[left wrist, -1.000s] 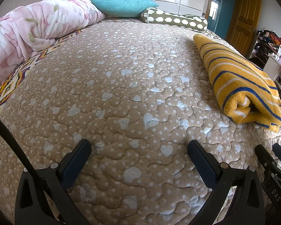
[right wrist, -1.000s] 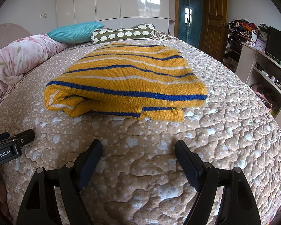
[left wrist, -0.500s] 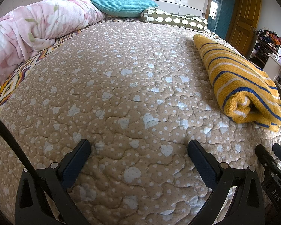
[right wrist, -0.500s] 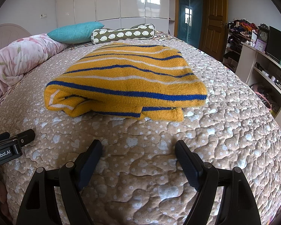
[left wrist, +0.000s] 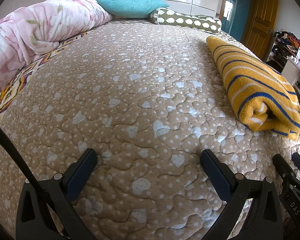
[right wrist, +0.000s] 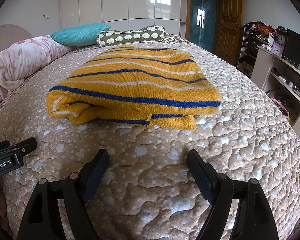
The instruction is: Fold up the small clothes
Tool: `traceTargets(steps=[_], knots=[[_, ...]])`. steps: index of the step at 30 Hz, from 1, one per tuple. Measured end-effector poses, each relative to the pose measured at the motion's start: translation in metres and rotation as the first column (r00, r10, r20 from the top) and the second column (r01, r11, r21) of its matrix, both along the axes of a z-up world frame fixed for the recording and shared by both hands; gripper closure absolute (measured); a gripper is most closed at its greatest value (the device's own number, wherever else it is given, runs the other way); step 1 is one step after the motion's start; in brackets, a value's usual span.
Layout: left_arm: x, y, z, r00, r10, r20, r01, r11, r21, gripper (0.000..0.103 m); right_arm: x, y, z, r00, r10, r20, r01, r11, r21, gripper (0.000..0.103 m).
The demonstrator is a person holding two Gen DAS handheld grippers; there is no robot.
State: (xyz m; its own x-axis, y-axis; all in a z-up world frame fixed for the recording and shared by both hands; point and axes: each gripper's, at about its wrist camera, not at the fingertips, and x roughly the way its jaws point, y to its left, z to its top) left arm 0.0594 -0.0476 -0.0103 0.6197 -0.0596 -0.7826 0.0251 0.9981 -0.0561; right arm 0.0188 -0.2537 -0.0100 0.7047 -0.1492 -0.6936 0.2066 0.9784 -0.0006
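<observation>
The right gripper (right wrist: 148, 160) has lifted a little higher over the bed (right wrist: 240, 140); the left gripper (left wrist: 148, 164) has not moved; both are wide open, holding nothing; the folded yellow striped sweater (right wrist: 138, 86) lies on the bed just ahead of the right one.

Bedroom setup: big bed (right wrist: 240, 140) with a tan quilted cover dotted with pale hearts. At the head end there's a teal pillow (right wrist: 80, 34), an olive bolster (right wrist: 132, 37) with white hedgehog-ish prints, and a pink floral duvet (left wrist: 36, 32) bunched along the left. Glossy white wardrobe doors (right wrist: 130, 0) line the back wall, catching daylight. Wooden door (right wrist: 229, 24) on the right, then a white shelf unit (right wrist: 274, 68) with clocks and a dark screen (right wrist: 296, 44).
</observation>
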Motion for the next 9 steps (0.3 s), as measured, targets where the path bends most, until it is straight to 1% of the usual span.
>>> traceTargets(steps=[9], knots=[[-0.0002,-0.0010,-0.0002,1.000,0.000,0.000,0.000,1.000,0.004,0.000,-0.0001,0.0001,-0.0001,1.000,0.000,0.000,0.000,1.000,0.000,0.019]])
